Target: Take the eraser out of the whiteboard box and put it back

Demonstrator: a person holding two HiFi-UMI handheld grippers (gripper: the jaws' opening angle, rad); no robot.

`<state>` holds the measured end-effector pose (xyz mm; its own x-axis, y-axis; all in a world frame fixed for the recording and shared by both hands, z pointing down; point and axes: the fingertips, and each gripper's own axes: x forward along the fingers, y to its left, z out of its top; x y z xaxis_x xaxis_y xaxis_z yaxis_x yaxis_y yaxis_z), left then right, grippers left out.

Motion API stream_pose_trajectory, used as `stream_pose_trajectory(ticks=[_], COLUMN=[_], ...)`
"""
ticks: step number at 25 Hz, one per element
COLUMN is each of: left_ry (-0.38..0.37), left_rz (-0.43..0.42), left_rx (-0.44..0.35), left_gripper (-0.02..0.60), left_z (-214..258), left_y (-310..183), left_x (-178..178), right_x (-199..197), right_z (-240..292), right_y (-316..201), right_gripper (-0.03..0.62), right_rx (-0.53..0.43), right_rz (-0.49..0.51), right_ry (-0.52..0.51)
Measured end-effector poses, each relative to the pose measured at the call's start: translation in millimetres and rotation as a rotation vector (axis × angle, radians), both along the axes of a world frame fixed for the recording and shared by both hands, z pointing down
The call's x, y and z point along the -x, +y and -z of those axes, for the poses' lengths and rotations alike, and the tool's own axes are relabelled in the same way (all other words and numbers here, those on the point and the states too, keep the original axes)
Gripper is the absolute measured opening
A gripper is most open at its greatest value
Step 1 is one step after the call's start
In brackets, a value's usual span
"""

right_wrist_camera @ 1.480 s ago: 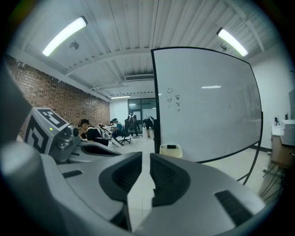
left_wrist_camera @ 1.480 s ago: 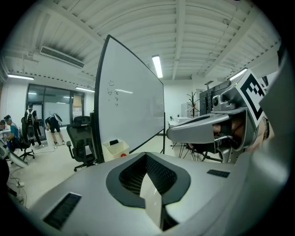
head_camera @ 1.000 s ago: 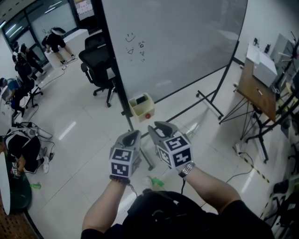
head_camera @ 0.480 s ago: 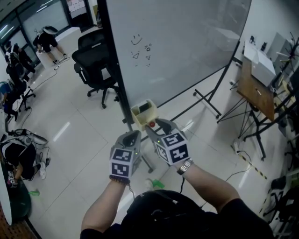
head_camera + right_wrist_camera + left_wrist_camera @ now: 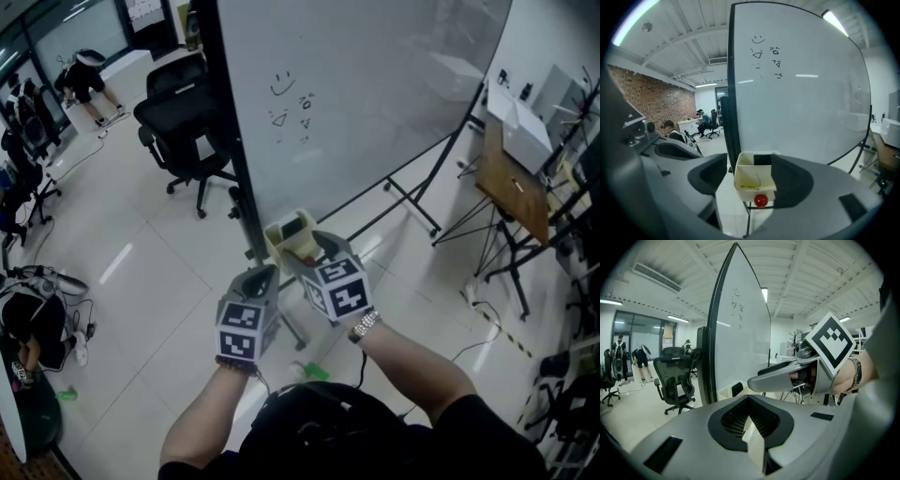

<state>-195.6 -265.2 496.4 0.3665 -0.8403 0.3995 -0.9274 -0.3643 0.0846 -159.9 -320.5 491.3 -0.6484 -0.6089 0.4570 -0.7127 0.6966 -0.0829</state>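
Note:
A pale yellow whiteboard box [image 5: 281, 234] hangs on the dark left frame of the whiteboard [image 5: 375, 94], with a dark eraser [image 5: 298, 228] standing in it. My right gripper [image 5: 307, 251] is right in front of the box, its jaws open and just widened, with nothing between them. In the right gripper view the box [image 5: 752, 183], its red magnet [image 5: 761, 200] and the eraser [image 5: 762, 160] show beyond the gap of the right gripper [image 5: 750, 178]. My left gripper [image 5: 265, 274] is shut and empty, a little behind and to the left. The left gripper [image 5: 750, 420] sees the right gripper [image 5: 787, 376] ahead.
A black office chair [image 5: 183, 122] stands left of the board. The board's stand legs [image 5: 412, 202] spread over the floor to the right. A wooden easel table [image 5: 516, 183] is at the far right. People sit at the left edge [image 5: 28, 319]. A green object [image 5: 314, 372] lies on the floor.
Both grippers have moved forward to the box. The right gripper's jaws have opened wider. The box now sits just beyond the right gripper's tips.

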Motion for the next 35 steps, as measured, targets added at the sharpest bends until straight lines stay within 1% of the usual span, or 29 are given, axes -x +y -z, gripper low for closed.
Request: stream_pose_trajectory(ticks=[4, 10, 19, 22, 26, 31, 34, 35], left_ry=[-0.001, 0.005, 0.014, 0.021, 0.024, 0.025, 0.024, 0.024], left_rz=[0.003, 0.016, 0.033, 0.034, 0.045, 0.051, 0.051, 0.051], left_rx=[0.007, 0.027, 0.043, 0.047, 0.049, 0.059, 0.055, 0.055], left_gripper=[0.000, 0.000, 0.000, 0.000, 0.000, 0.000, 0.000, 0.000], left_z=[-4.4, -14.8, -25.6, -28.3, -30.4, -34.4, -32.5, -32.3], left_y=[-9.3, -21.8, -36.6, -39.7, -41.9, -41.9, -44.0, -43.8], left_x=[10.6, 27.0, 46.7, 49.9, 56.8, 62.3, 64.7, 65.1], right_x=[8.9, 20.0, 29.9, 29.8, 32.6, 32.8, 35.0, 35.0], right_z=[-10.2, -27.3, -46.6, -58.7, -63.3, -72.9, -71.3, -71.2], right_y=[-17.1, -40.1, -64.3, -68.7, -74.1, -74.3, -78.8, -79.1], right_gripper=[0.342, 0.357, 0.357, 0.357, 0.357, 0.356, 0.343, 0.328], right_rx=[0.014, 0.035, 0.056, 0.083, 0.086, 0.122, 0.106, 0.103], right_rz=[-0.013, -0.028, -0.041, -0.044, -0.047, -0.055, -0.059, -0.062], right_ry=[0.017, 0.050, 0.113, 0.141, 0.158, 0.173, 0.177, 0.179])
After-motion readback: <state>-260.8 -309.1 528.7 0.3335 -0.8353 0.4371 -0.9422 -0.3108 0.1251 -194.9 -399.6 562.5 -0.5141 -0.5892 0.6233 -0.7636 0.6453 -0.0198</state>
